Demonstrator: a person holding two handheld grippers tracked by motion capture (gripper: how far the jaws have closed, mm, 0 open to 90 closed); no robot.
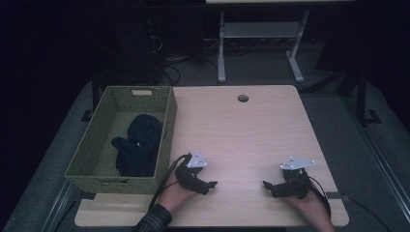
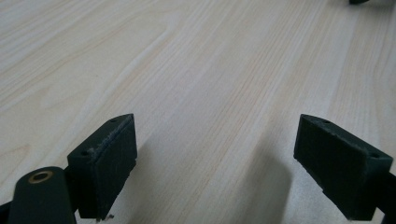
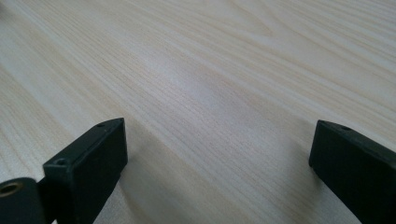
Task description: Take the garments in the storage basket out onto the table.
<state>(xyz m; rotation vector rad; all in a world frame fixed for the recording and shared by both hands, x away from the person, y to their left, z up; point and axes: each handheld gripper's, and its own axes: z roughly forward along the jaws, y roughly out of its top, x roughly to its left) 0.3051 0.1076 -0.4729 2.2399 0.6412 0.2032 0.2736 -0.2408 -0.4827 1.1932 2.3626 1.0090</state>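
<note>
- The dark clothing (image 1: 139, 144) is a soft, crumpled heap of black or very dark blue fabric, lumpy and folded on itself; how many garments make it up cannot be told.
- It lies inside the one basket (image 1: 168, 126), toward its near right part, at about 9 o'clock from the middle of the surface (image 1: 241, 130).
- The basket is olive green, rectangular, woven in a fine mesh, with slanted walls and a slot handle in its far wall and another in its near wall. It sits on the left edge of the surface.
- Two grippers are in hand, both near the front edge: the left gripper (image 1: 210, 186) at about 7 o'clock, the right gripper (image 1: 268, 187) at about 5 o'clock, well apart, tips pointing toward each other.
- Each carries one grey three-cornered plate and a trailing black cable.
- In the left gripper view, the left gripper (image 2: 215, 163) stands wide with bare wood between its blocky black pads; the right gripper (image 3: 219, 168) in its own view is equally wide and holds nothing.
- The surface is pale wood-grain laminate with rounded corners and one round hole (image 1: 242, 98) at 12 o'clock.
</note>
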